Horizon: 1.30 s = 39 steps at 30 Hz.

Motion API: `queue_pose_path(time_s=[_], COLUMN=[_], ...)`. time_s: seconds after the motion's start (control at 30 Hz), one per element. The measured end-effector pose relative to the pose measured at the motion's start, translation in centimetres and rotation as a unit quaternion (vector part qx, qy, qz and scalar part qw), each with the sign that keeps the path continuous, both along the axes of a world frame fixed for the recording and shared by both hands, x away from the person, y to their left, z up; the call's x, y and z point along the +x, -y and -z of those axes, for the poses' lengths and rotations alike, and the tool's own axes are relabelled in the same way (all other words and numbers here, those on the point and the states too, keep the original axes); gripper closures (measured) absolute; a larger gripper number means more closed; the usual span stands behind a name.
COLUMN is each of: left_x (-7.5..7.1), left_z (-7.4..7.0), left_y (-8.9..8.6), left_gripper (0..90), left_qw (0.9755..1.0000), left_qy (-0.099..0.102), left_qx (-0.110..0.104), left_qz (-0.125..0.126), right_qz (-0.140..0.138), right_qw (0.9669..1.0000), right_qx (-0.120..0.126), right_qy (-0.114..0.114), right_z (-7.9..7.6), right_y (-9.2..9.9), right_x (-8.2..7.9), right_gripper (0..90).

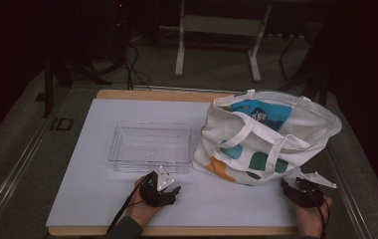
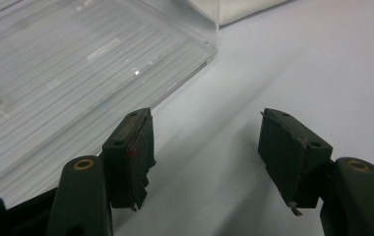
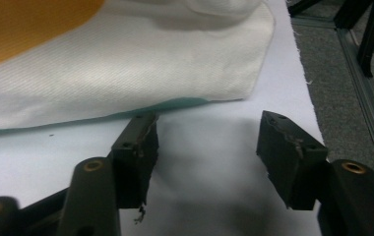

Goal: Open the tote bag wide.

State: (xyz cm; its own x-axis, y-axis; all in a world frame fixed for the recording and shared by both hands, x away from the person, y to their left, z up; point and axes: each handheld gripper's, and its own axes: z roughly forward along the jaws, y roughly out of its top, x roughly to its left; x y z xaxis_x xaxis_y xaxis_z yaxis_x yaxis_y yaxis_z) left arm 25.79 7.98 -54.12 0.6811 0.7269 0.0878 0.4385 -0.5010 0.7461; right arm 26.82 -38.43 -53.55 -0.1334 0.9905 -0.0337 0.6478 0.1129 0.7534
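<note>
Both my grippers rest at the near edge of the white mat point(image 1: 102, 189), jaws apart and holding nothing.

My left gripper point(image 2: 205, 147) sits just in front of the clear plastic tray point(image 1: 149, 144), beside its near right corner. My right gripper point(image 3: 207, 147) faces the tote bag point(image 1: 266, 139) at its near right corner, close but apart. That bag stands open just right of the tray, a blue item point(image 1: 261, 112) inside it.

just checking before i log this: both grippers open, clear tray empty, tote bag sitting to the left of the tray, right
Not quite: the tote bag sits to the right of the clear tray, as the high view shows. The tray is empty, and the left gripper and right gripper are open.
</note>
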Motion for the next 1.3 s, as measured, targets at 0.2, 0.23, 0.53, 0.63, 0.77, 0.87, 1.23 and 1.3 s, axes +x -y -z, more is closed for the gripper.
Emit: queue_pose_path(time_s=[0.2,0.23,0.53,0.63,0.77,0.87,1.23,1.3], left_x=[0.2,0.3,0.5,0.5,0.1,0.0,-0.6,-0.6], left_z=[0.0,0.0,0.0,-0.2,-0.7,-0.8,-2.3,-2.6], left_y=[-0.2,-0.2,-0.4,-0.4,-0.5,-0.4,-0.5,-0.5], left_gripper=[39.7,39.7,44.1,46.7,50.4,50.5,51.0,50.9], left_qw=[0.9998,0.9998,0.9993,0.9991,0.9989,0.9988,0.9967,0.9959], left_qy=[-0.014,-0.016,-0.028,-0.032,-0.027,-0.027,-0.027,-0.026], left_qx=[-0.012,-0.012,-0.021,-0.022,-0.025,-0.021,-0.05,-0.06], left_qz=[0.002,0.002,0.009,0.016,0.03,0.035,0.058,0.063], right_qz=[-0.016,-0.016,-0.027,-0.03,-0.046,-0.049,-0.066,-0.071], right_qw=[0.9998,0.9998,0.9995,0.9994,0.9987,0.9983,0.9954,0.9946], right_qx=[0.014,0.014,0.016,0.014,0.023,0.03,0.066,0.071], right_qy=[-0.001,-0.001,-0.006,-0.005,0.001,0.005,0.022,0.025], right_z=[-0.1,-0.1,-0.3,-0.7,-1.4,-1.7,-3.0,-3.3], right_y=[0.1,0.1,0.2,0.3,0.3,0.2,0.0,0.0], right_x=[-0.1,-0.1,-0.4,-0.6,-0.8,-0.9,-1.4,-1.5], right_gripper=[47.0,47.0,50.2,50.9,51.9,51.9,52.0,52.2])
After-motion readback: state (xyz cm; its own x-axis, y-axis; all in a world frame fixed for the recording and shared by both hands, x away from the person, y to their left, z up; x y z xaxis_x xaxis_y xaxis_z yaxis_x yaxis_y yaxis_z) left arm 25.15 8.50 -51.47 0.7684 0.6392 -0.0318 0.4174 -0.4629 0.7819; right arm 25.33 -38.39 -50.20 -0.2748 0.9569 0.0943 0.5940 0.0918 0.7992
